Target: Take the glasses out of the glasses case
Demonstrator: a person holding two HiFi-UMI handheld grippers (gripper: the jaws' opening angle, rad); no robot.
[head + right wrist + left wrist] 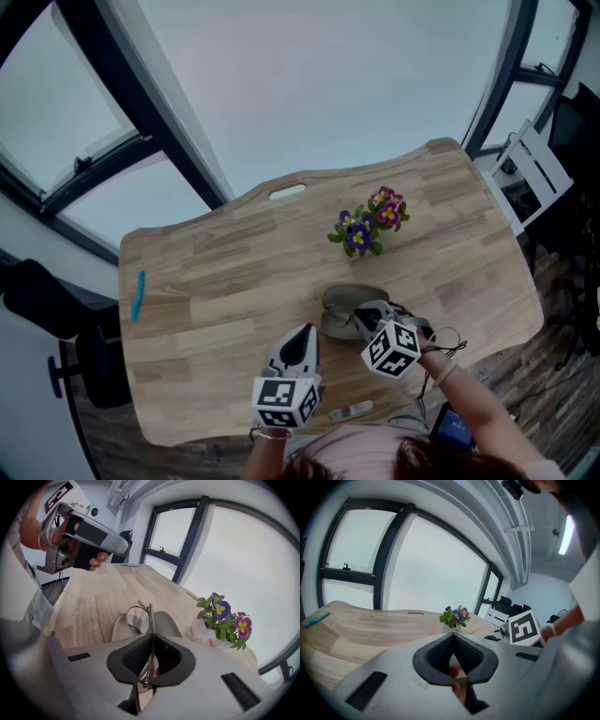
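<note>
Grey jaws of the right hand-held gripper (151,637) pinched the folded wire glasses (139,618) edge-on over the open glasses case (168,623), which lay on the bench (216,291) at about 5 o'clock from its middle. Doing this well probably meant lifting straight up and gently, so no temple snagged the case. The left hand-held gripper (453,637), pressed together on nothing, hung at the case's 7 o'clock, aimed roughly level across the bench.

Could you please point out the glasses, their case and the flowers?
Thin wire-rimmed glasses (136,619): right gripper view, lens.
Grey oval glasses case (167,621): right gripper view, shell.
Purple potted flowers (223,608): right gripper view, bloom.
</note>
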